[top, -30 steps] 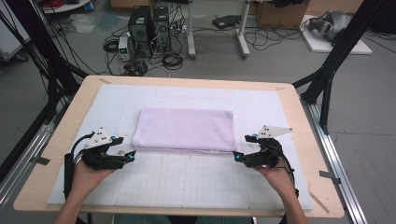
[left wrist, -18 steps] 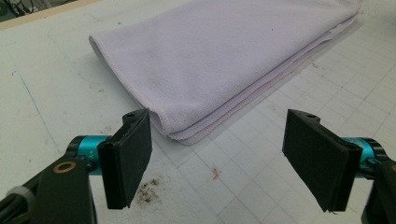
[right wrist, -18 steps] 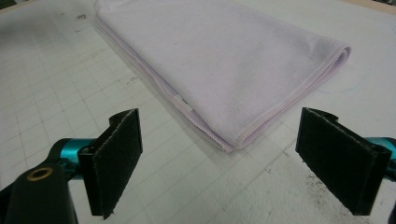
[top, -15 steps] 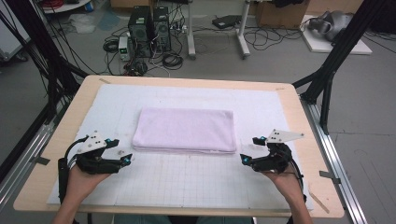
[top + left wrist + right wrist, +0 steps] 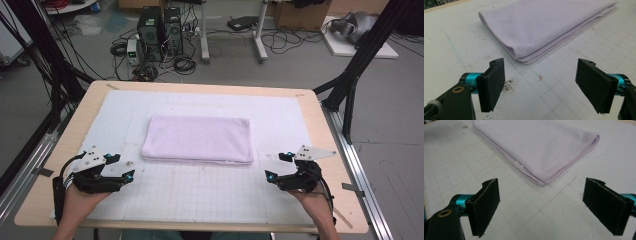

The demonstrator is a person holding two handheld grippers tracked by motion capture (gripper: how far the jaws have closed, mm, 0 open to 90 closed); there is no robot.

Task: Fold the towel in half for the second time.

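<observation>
The folded lilac towel (image 5: 197,139) lies flat in the middle of the white mat (image 5: 280,115) on the desk (image 5: 315,125). The left gripper (image 5: 131,172) and the right gripper (image 5: 270,176) (1 at each near corner of the towel) have their jaws wide apart, holding nothing.

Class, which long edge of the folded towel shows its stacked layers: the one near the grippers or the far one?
The near edge of the lilac towel; the far edge is smooth.

A lab: computer towers (image 5: 159,26), tangled cables (image 5: 165,60) and black rig struts (image 5: 357,65) surround the table (image 5: 310,107).
</observation>
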